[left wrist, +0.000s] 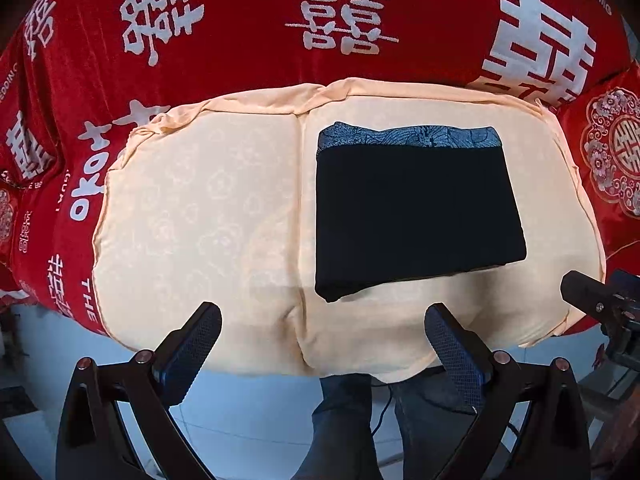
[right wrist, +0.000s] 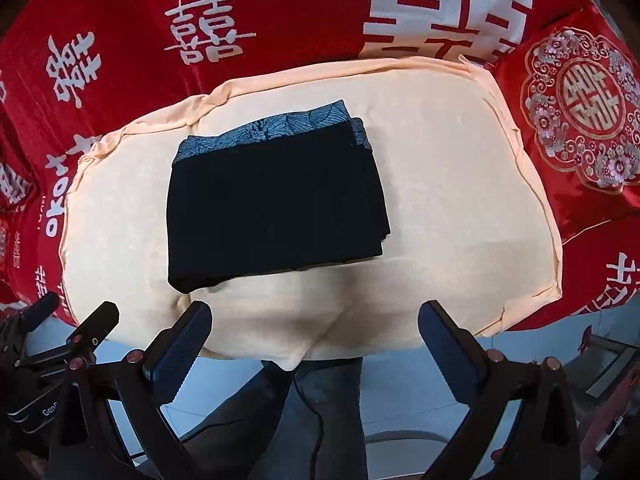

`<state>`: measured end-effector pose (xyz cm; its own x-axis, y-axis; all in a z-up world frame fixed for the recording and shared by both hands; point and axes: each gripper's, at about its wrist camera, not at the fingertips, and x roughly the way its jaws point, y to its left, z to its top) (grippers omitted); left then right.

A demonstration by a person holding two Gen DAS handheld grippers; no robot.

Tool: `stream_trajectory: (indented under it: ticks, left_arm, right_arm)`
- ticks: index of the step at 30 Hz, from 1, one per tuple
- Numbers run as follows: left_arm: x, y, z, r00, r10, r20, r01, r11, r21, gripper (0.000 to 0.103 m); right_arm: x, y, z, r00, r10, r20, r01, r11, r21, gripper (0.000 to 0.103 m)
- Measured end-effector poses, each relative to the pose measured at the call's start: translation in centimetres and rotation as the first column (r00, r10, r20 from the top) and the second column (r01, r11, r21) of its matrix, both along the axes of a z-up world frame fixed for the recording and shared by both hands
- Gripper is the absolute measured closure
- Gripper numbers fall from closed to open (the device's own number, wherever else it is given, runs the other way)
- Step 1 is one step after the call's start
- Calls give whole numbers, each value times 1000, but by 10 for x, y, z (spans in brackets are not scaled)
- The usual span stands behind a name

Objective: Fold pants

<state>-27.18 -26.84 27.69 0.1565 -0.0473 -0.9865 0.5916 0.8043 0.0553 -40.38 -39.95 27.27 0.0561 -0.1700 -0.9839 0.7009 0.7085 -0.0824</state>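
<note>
Lying folded into a compact black rectangle, the pants [left wrist: 416, 216] rest on a cream cover [left wrist: 200, 208] spread over a bed dressed in a red blanket [left wrist: 240, 20] printed with white double-happiness characters. Going left to right in the left wrist view: the red blanket wraps the left edge, then comes the bare left half of the cream cover with a seam running down its middle, then the pants on the right half, just past that seam. A blue-grey patterned band runs along the far edge of the pants, and the near edge shows stacked layers of fabric. Further right, a red cushion [left wrist: 612, 152] with a round floral medallion sits touching the cover's right edge.

The left tongs [left wrist: 324, 340] are spread wide with nothing between the fingers, hovering above the near edge of the cover, apart from the pants. At the right border of this view, part of the other tool pokes in.

In the right wrist view the same order holds: the left tool's black body appears at the lower left, the pants [right wrist: 276, 208] lie left of centre on the cream cover [right wrist: 460, 200], and the red cushion [right wrist: 580, 112] is at the far right on the red blanket [right wrist: 140, 20]. The right tongs [right wrist: 316, 336] are likewise wide open and empty, held over the cover's near edge, clear of the pants. Below the bed's edge, dark trouser legs [right wrist: 320, 408] and a pale floor [right wrist: 400, 392] show.
</note>
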Motion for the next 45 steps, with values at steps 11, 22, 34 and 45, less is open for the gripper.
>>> stream_trajectory:
  ticks: [11,22,34,45]
  left_arm:
    - [-1,-3,4,1000,-22,11,22,1000,-2,1]
    - [-1,-8,5,1000,-29,9,29,1000,-6,1]
    - [0,-11,2,999,-37,0,37,999,-1,1]
    - [3,-11,1,999,-44,-5,44,999,-5,1]
  right_arm:
    - [2,2,1,1000,0,-7,0,1000,-12,0]
    - [3,1,2,1000,2,-8,-2,1000,-12,0]
    - [4,-1,1,1000,10,-16,-10,1000,-15,0]
    - [10,2,-1,999,42,-30,-43,999,-24,0]
